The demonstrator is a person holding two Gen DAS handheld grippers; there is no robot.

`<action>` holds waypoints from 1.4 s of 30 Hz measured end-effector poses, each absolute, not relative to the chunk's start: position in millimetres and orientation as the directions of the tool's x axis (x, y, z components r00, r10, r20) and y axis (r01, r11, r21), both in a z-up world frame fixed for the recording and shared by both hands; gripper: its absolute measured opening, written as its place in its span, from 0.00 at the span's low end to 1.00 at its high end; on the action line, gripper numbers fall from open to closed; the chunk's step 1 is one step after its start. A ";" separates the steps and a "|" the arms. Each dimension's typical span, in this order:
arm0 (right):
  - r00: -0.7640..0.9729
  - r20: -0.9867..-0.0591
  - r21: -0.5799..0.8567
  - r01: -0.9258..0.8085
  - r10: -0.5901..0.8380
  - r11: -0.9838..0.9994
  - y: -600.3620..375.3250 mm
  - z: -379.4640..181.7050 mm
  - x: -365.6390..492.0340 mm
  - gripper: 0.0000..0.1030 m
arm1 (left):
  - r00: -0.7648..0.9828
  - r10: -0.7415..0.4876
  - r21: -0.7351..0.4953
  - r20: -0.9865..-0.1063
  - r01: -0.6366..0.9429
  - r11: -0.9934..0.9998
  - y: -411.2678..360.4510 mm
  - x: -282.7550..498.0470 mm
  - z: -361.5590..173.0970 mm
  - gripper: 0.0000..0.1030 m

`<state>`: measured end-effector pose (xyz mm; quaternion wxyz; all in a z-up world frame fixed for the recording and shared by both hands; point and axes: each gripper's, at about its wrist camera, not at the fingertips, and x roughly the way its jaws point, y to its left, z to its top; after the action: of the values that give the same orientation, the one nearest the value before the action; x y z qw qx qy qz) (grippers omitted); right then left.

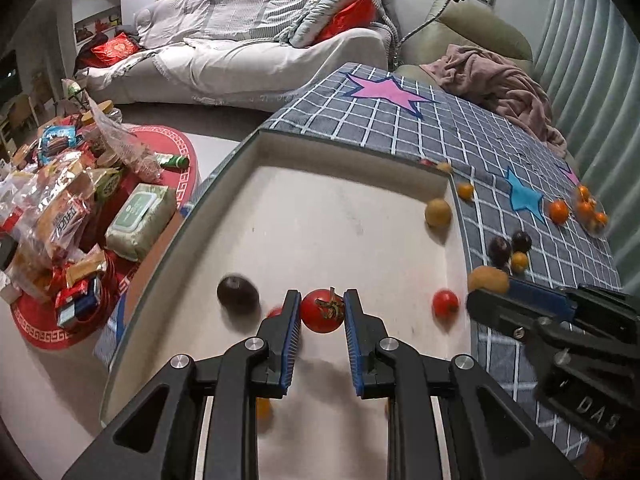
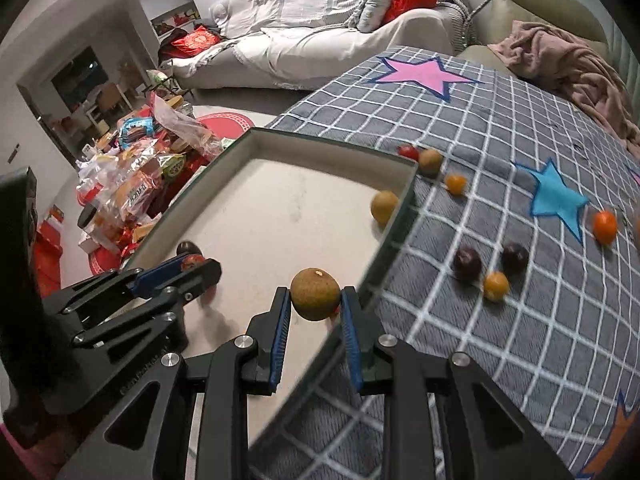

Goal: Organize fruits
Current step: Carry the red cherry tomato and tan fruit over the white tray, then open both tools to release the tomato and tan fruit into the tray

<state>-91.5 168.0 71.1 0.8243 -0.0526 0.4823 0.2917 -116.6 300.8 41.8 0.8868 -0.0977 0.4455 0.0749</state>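
Both grippers are hovering over the tray (image 1: 256, 148) now, each one loaded: the left gripper (image 1: 322, 312) is clamping a red tomato (image 1: 322, 311) between its blue pads, stem facing the camera, while the right gripper (image 2: 315, 300) is squeezing a brown round fruit (image 2: 315, 294) just inside the tray's near right wall. The tomato is hanging above open tray floor, with a dark plum (image 1: 237, 293) lying to its left and a second tomato (image 1: 445, 303) to its right, so a straight drop looks clear, though it could roll into either neighbour. The right gripper is sitting nearer the wall and the checked blanket (image 2: 500, 128) beyond it; its fruit is round, so no axis to worry about, but it is needing to stay inside that edge. Another brown fruit (image 2: 384, 206) is already resting against the far right wall, a likely group for this one. Plenty of fruit is waiting out on the blanket
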 end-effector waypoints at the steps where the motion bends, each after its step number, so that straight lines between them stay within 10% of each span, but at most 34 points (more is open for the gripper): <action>1: 0.363 -0.827 0.194 -0.534 0.430 0.823 171.3 70.1 -88.9 0.27 | 0.592 0.047 -0.105 -0.805 -0.219 0.970 301.2 -113.7 41.8 0.22; 26: 0.342 -0.867 0.102 -0.592 0.364 0.799 201.4 42.6 -67.8 0.31 | 0.494 0.087 -0.041 -0.865 -0.241 0.970 310.6 -76.7 13.1 0.23; 42: 0.389 -0.825 0.152 -0.545 0.409 0.825 163.3 62.1 -78.4 0.79 | 0.472 0.080 -0.054 -0.878 -0.263 0.963 316.2 -82.3 17.2 0.23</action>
<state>-78.4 163.3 62.1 0.8302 -0.0717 0.4723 0.2873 -82.3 316.2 17.2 0.8531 -0.0907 0.5038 0.1005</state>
